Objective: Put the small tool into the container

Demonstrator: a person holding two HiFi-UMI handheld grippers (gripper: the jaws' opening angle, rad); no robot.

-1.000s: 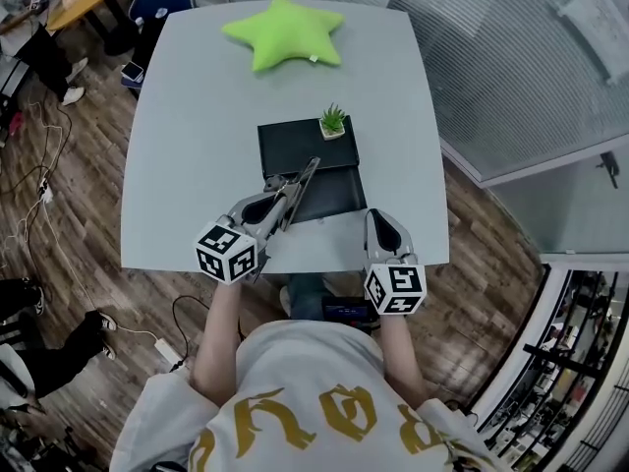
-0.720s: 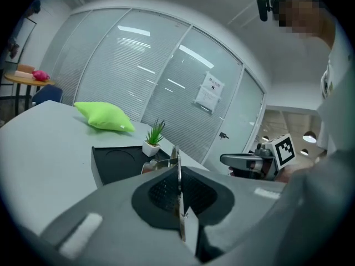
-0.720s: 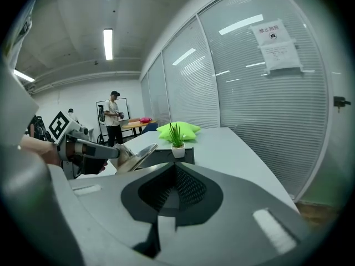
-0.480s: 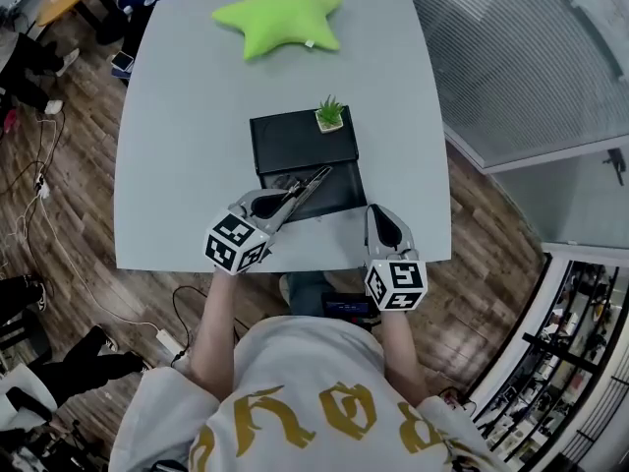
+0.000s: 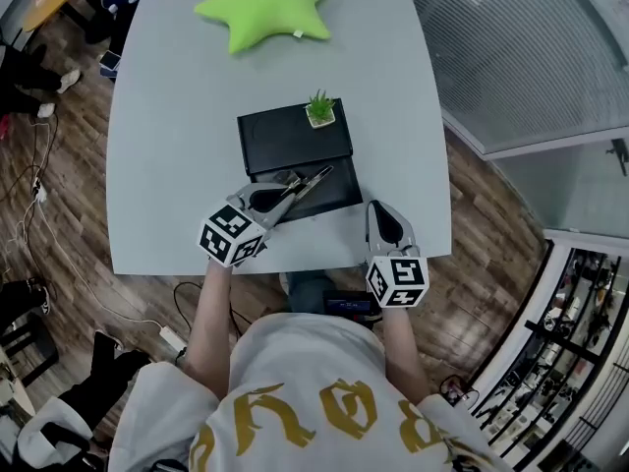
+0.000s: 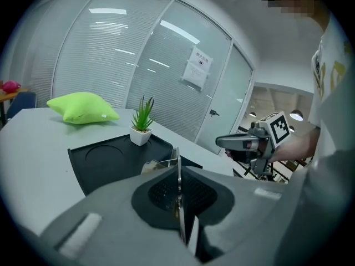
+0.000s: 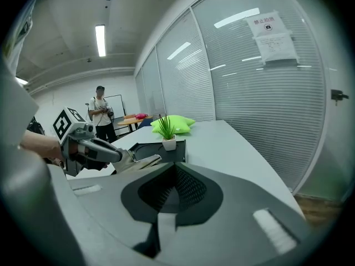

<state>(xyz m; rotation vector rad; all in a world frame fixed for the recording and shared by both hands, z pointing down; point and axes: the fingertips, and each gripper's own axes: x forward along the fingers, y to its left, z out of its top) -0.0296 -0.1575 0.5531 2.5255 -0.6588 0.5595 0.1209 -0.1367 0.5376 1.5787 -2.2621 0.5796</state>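
The small tool point(image 5: 316, 178) is a thin metal piece. My left gripper point(image 5: 287, 189) is shut on it and holds it low over the near part of the black container point(image 5: 285, 144). In the left gripper view the tool point(image 6: 159, 164) sticks out past the closed jaws of the left gripper point(image 6: 178, 169), over the container point(image 6: 111, 162). My right gripper point(image 5: 379, 210) rests near the table's front edge, to the right of the container, shut with nothing in it. The right gripper view shows the right gripper point(image 7: 175, 168) empty, and the left gripper point(image 7: 125, 155) with the tool point(image 7: 145, 160).
A small potted plant point(image 5: 320, 109) stands on the container's far right corner. A green star pillow point(image 5: 260, 8) lies at the far end of the grey table point(image 5: 167, 165). Glass walls run along the right. A person point(image 7: 101, 115) stands far behind.
My left gripper has carried the tool a little forward and rightward, further over the container's near part. The right gripper has stayed where it was.
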